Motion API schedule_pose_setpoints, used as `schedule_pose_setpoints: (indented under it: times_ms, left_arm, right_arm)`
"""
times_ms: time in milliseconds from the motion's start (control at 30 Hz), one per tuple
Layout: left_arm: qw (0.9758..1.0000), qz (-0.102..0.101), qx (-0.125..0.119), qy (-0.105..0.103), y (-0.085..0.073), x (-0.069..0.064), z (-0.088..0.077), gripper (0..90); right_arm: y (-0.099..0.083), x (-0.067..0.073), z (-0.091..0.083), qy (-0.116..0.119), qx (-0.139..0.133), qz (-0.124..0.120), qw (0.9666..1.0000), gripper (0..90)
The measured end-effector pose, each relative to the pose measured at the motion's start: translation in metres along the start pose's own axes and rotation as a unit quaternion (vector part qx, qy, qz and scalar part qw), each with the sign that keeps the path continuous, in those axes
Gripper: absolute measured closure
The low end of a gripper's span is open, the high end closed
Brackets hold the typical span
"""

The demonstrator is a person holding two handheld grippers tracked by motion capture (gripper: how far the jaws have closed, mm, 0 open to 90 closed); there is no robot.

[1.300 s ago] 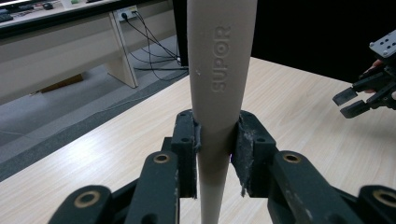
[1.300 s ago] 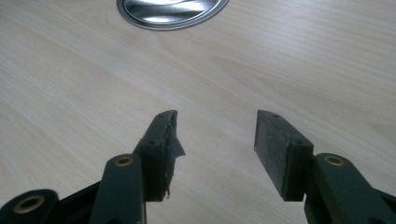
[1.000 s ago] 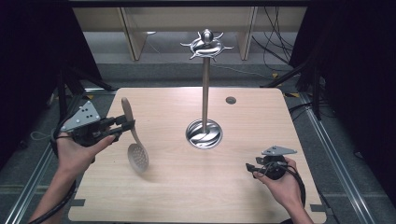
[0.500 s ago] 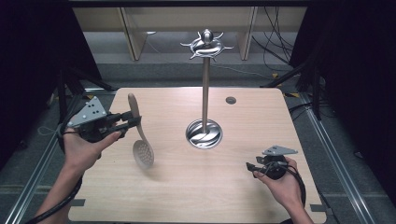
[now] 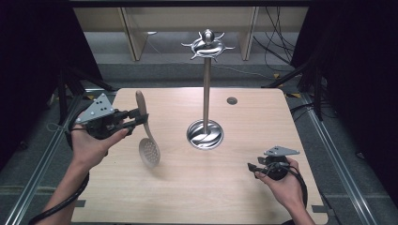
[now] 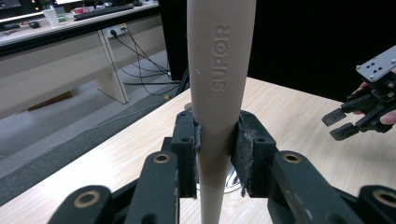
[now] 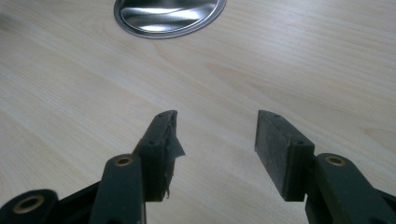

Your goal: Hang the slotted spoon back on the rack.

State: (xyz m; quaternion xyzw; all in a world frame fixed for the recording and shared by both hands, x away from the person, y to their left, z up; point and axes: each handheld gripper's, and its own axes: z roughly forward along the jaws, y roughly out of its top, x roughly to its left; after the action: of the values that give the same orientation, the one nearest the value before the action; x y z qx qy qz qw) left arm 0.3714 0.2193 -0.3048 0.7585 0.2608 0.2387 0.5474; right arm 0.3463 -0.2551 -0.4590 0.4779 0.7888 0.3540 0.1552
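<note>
- Floor of grey carpet rings the pale wood table [image 5: 197,187]; dark drapes close both sides of the room; light wooden bench legs and loose cables lie beyond the far edge.
- Left gripper [image 5: 133,118] is held above the table's left part; its jaws are clamped on the beige handle of a slotted spoon [image 5: 146,136]; the handle rises above the jaws, and the perforated bowl hangs below them, clear of the wood, with its shadow on the board.
- In the left gripper view, the spoon [image 6: 219,93] stands upright between the pads [image 6: 240,154], with raised letters SUPOR just above the jaws; a desk with cables shows to their left, past the table edge.
- Ahead of those jaws stands a metal utensil stand [image 5: 205,93]: round shiny base, thin pole, hooked crown on top.
- A small dark round spot [image 5: 231,100] sits on the wood beyond the stand, near the far edge.
- Right gripper [image 5: 256,168] rests low at the table's near right; its jaws stand well apart, holding nothing.
- In the right gripper view, bare wood lies between the jaws of the right gripper [image 7: 215,135]; the stand's base [image 7: 168,16] lies ahead, slightly to their left.
</note>
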Motion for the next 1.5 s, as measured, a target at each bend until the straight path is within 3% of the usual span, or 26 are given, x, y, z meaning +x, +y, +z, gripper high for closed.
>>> schedule_pose_setpoints:
  times_ms: [567,600,633,700,767,800,867,933,1033,1133,1500]
  left_arm:
    - [1.0,0.001,0.001,-0.008,0.011,-0.002,0.02,70.5]
    - [1.0,0.002,0.001,-0.008,0.012,-0.002,0.021,70.5]
    - [1.0,0.002,0.001,-0.008,0.012,-0.002,0.022,70.5]
    - [1.0,0.001,-0.001,-0.008,0.014,-0.002,0.024,70.5]
    - [1.0,0.001,-0.002,-0.007,0.014,-0.002,0.024,70.5]
    - [1.0,0.002,-0.002,-0.007,0.016,-0.002,0.026,70.5]
    - [1.0,0.002,-0.003,-0.007,0.017,-0.002,0.028,70.4]
    - [0.9999,0.003,-0.007,-0.012,0.018,-0.003,0.032,70.5]
    - [0.9999,0.001,-0.007,-0.013,0.02,-0.004,0.036,70.5]
    - [0.9999,0.001,-0.007,-0.014,0.02,-0.004,0.038,70.4]
    - [0.9998,0.0,-0.003,-0.018,0.027,-0.004,0.048,70.4]
  right_arm:
    - [0.0,-0.002,-0.001,-0.005,-0.007,-0.009,0.9999,49.0]
    - [0.0,0.0,-0.001,-0.001,-0.004,0.005,1.0,49.0]
    - [0.0,-0.002,0.0,0.0,-0.009,-0.005,0.9999,49.0]
    - [0.0,0.0,0.0,-0.002,-0.006,0.004,1.0,48.9]
    - [0.0,-0.002,0.0,-0.006,-0.009,-0.008,0.9999,49.0]
    - [0.0,0.001,-0.001,-0.001,-0.003,0.01,0.9999,48.9]
    - [0.0,0.001,-0.001,0.002,-0.004,0.011,0.9999,48.9]
    - [0.0,-0.003,0.001,0.004,-0.013,-0.009,0.9999,48.9]
    - [0.0,0.0,-0.001,-0.001,-0.005,0.01,0.9999,48.9]
    - [0.0,-0.002,-0.001,-0.003,-0.01,-0.006,0.9999,48.9]
    - [0.0,-0.002,0.0,-0.002,-0.015,-0.005,0.9999,48.8]
